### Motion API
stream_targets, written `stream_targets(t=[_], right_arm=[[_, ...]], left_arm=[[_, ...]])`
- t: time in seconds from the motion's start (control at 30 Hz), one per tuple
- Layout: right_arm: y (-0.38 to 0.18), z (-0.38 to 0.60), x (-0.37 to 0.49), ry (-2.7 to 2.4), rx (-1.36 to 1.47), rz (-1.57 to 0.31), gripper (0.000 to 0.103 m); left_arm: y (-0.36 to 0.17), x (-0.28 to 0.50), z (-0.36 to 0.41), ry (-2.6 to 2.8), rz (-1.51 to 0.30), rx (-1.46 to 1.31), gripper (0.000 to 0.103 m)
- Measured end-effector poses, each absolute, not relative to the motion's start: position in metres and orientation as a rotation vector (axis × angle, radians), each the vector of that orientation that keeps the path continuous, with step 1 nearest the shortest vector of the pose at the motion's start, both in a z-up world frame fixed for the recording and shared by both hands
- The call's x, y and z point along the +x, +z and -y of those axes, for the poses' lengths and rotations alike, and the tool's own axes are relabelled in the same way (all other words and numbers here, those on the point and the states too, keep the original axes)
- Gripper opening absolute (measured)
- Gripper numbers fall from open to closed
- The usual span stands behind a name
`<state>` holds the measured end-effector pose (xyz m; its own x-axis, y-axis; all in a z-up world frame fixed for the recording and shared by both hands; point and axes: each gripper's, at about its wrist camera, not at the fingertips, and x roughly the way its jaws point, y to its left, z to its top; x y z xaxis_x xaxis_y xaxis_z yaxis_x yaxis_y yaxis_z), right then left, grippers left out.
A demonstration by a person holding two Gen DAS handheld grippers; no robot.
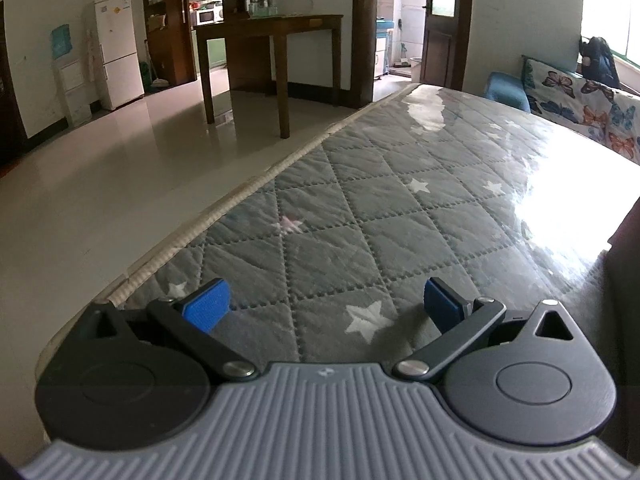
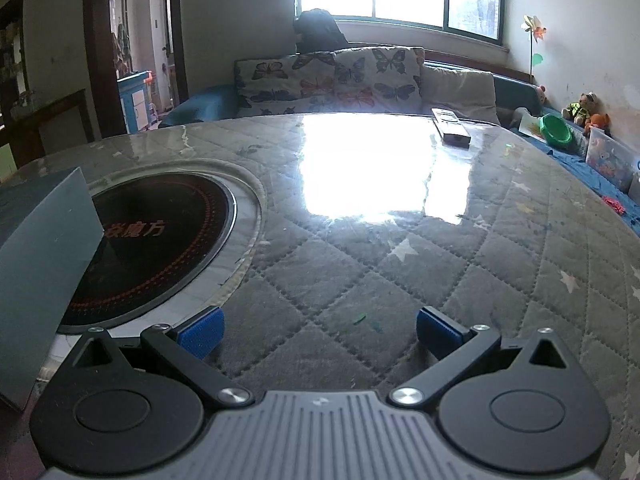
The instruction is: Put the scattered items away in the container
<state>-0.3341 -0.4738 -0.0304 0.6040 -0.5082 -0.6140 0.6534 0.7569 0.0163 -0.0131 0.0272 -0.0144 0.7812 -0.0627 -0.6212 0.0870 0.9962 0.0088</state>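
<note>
Two grippers hang over a quilted table, both with jaws spread wide and holding nothing.

Left wrist view: the left gripper (image 1: 326, 306) sits above the starred cover (image 1: 360, 216), with bare quilt ahead of it. The table's piped edge (image 1: 240, 196) runs diagonally close on the left, and beyond it lies open tiled floor (image 1: 100, 184). A wooden side table (image 1: 272, 32) and a fridge (image 1: 118, 50) stand well apart at the far wall. A butterfly cushion (image 1: 580, 100) lines the far right edge.

Right wrist view: the right gripper (image 2: 320, 330) faces clear quilt toward the glare. A grey box (image 2: 40, 272), apparently the container, stands close on the left, partly over the round hob (image 2: 160, 240) set in the tabletop. A remote (image 2: 450, 125) lies at the far edge, well apart. Cushions (image 2: 340, 76) back the table; toys (image 2: 588, 114) and a green bowl (image 2: 556, 129) sit off the right edge.
</note>
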Motion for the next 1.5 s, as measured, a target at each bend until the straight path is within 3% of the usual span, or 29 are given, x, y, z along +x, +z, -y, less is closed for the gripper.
stream_targets(t=[1.5], right_arm=[[-0.036, 0.536, -0.349, -0.831, 0.305, -0.617, 0.103]], left_arm=[[-0.011, -0.012, -0.030, -0.072, -0.668, 0.036, 0.103]])
